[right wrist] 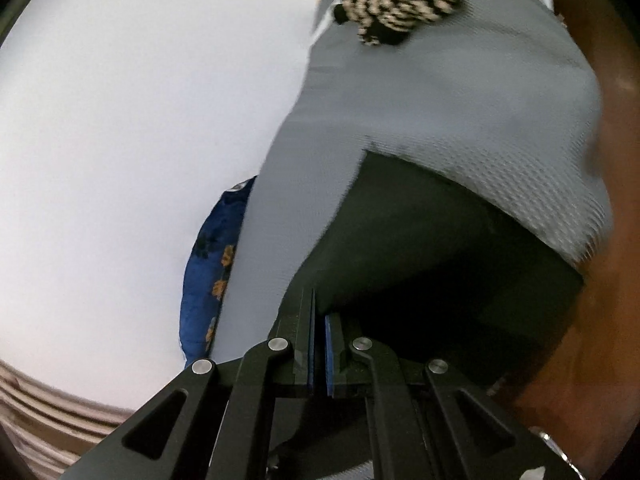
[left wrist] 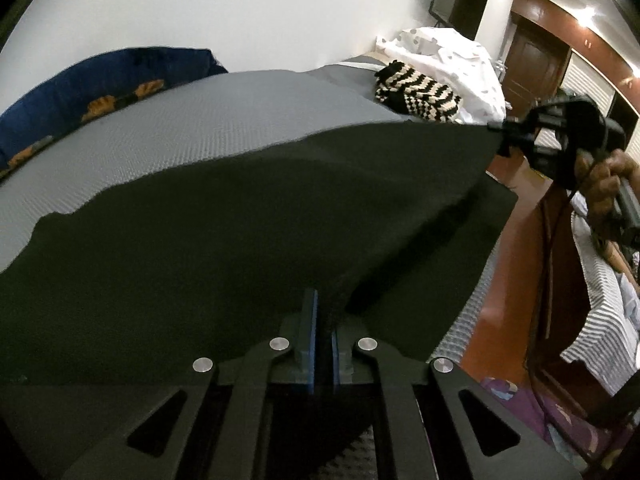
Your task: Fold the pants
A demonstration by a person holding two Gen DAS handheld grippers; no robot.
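- Grey textured-weave bed surface (left wrist: pixel 208 120) under white wall.
- Dark matte fabric pants (left wrist: pixel 240 220) stretched between tools.
- Left gripper (left wrist: pixel 324 336) clamped on pants edge; right gripper (right wrist: pixel 319 332) likewise pinching cloth.

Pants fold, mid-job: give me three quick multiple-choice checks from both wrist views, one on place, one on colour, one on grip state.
1. Where does the striped knit item lie?
A. On the grey mat's far end
B. On the floor
C. In the left gripper

2. What colour are the pants?
A. Red
B. Dark, near black
C. White

3. How does the left gripper stand?
A. Wide open above the mat
B. Shut on the pants
C. Shut on the blue cushion

Answers:
1 A: it rests on the grey mat beyond the pants.
2 B: the cloth shows near black in both views.
3 B: its pads close on dark cloth; the right gripper likewise pinches the pants.
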